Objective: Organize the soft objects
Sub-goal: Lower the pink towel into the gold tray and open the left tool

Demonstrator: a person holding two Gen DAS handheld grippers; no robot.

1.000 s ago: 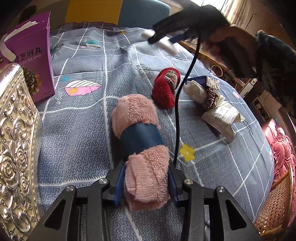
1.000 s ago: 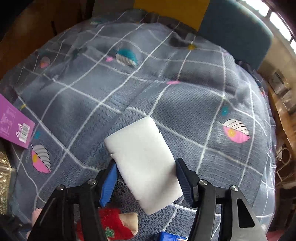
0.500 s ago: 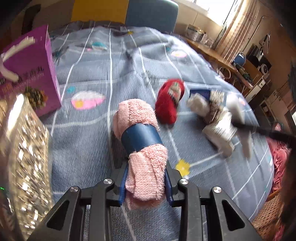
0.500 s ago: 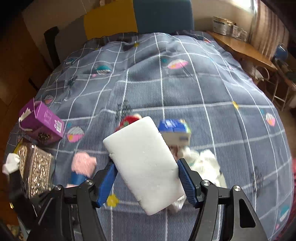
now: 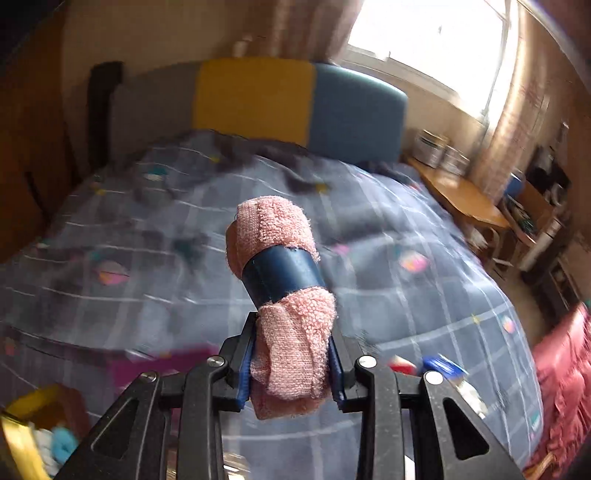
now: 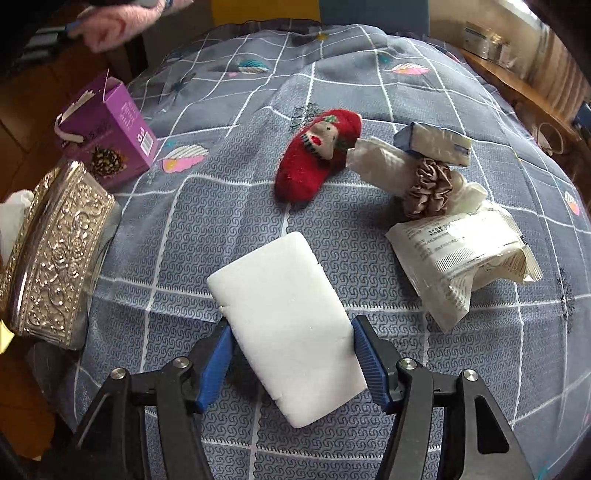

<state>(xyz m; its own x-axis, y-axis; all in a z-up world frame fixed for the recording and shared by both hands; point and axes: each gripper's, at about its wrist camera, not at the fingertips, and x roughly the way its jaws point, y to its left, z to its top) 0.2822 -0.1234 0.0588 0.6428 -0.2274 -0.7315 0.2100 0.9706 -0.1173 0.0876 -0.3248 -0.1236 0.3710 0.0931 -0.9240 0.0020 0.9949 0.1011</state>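
My left gripper point(image 5: 291, 363) is shut on a rolled pink towel point(image 5: 284, 295) with a blue band, held up in the air above the bed. The towel's end also shows at the top left of the right wrist view point(image 6: 118, 22). My right gripper point(image 6: 291, 354) is shut on a white sponge block point(image 6: 284, 325), low over the grey checked bedspread point(image 6: 221, 206). Ahead of it lie a red knitted toy point(image 6: 317, 155), a brown scrunchie point(image 6: 428, 188), white packets point(image 6: 458, 254) and a blue-edged packet point(image 6: 432, 142).
An ornate silver box point(image 6: 55, 254) and an open purple carton point(image 6: 107, 133) stand at the left on the bed. A yellow and blue headboard point(image 5: 295, 107) is at the far end. A wooden desk point(image 5: 461, 195) stands to the right under the window.
My left gripper has lifted the pink towel off the bed and tilted up toward the headboard. My right gripper has come down with the sponge toward the bedspread near the soft items.
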